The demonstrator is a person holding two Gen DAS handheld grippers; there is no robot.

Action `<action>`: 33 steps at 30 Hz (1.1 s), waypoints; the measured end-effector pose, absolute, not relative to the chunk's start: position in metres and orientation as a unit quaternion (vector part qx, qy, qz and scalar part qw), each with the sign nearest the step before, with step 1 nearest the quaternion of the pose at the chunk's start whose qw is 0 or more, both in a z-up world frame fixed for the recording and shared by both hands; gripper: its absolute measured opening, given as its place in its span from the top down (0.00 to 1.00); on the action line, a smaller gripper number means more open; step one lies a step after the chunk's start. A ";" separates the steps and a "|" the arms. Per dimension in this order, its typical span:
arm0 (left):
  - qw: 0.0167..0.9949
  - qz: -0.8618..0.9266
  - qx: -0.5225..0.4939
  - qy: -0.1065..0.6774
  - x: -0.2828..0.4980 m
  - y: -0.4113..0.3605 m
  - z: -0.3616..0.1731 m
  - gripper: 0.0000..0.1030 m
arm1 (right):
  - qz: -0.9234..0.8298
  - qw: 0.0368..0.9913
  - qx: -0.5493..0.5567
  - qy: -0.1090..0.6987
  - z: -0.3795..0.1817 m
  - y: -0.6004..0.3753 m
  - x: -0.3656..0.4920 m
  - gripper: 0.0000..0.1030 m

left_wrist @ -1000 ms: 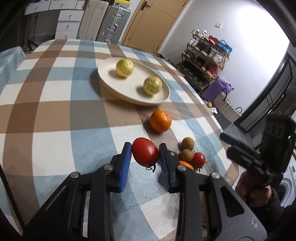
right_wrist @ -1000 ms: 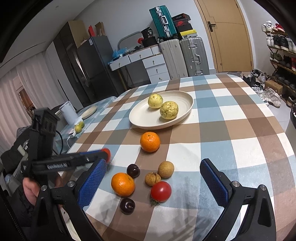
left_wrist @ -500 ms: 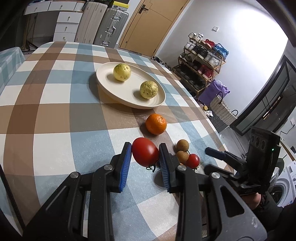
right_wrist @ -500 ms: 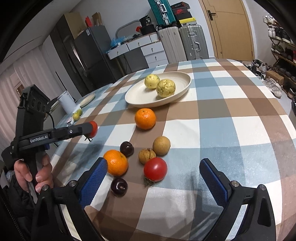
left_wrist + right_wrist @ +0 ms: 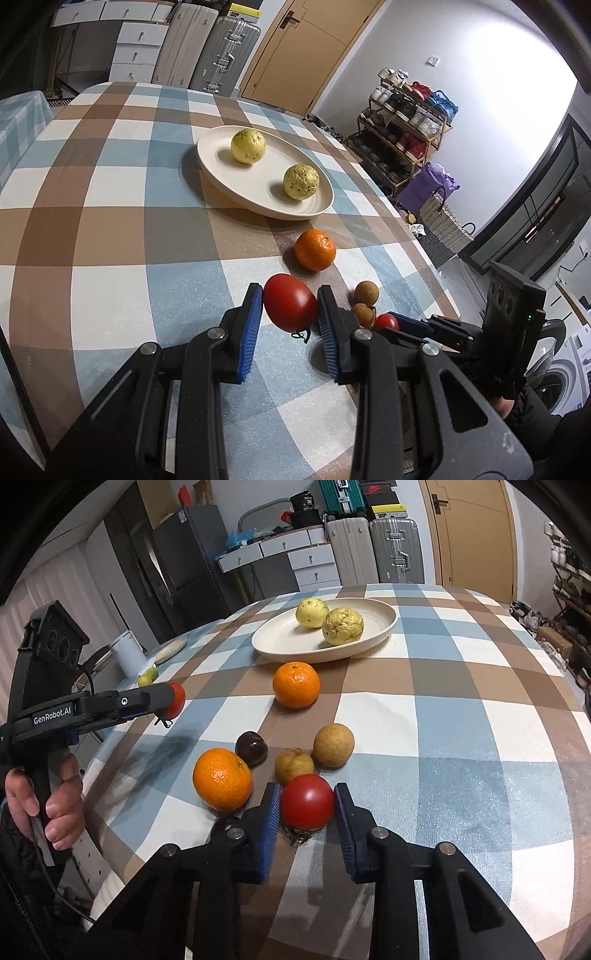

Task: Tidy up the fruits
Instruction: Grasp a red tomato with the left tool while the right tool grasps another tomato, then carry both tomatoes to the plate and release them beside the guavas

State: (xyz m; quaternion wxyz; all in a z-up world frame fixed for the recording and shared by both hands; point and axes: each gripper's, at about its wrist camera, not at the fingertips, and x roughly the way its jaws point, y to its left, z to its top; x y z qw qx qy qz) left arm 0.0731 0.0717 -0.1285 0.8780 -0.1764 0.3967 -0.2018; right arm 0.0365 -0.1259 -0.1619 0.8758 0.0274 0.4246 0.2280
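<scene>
My left gripper is shut on a red tomato and holds it above the checked table; it also shows in the right wrist view. My right gripper is shut on a second red tomato that rests on the cloth; this tomato shows in the left wrist view. A cream plate holds two yellow-green guavas. An orange lies in front of the plate.
Near my right gripper lie a second orange, two brown longans and a dark plum. The table edge drops off at the right. A white cup stands on a side table.
My right gripper moved forward and closed on the second tomato. My left gripper kept hold of its tomato and shifted a little toward the plate.
</scene>
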 end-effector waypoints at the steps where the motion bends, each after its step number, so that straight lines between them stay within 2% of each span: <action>1: 0.878 -0.202 -0.176 0.396 0.073 0.072 -0.128 0.73 | 0.231 0.875 0.030 0.424 -0.161 -0.128 0.036 0.71; 19: 0.891 -0.189 -0.153 0.383 0.122 0.076 -0.104 0.73 | 0.253 0.893 0.085 0.363 -0.124 -0.154 0.048 0.71; 33: 0.897 -0.163 -0.139 0.387 0.216 0.089 -0.098 0.73 | 0.292 0.889 0.080 0.343 -0.082 -0.137 0.128 0.71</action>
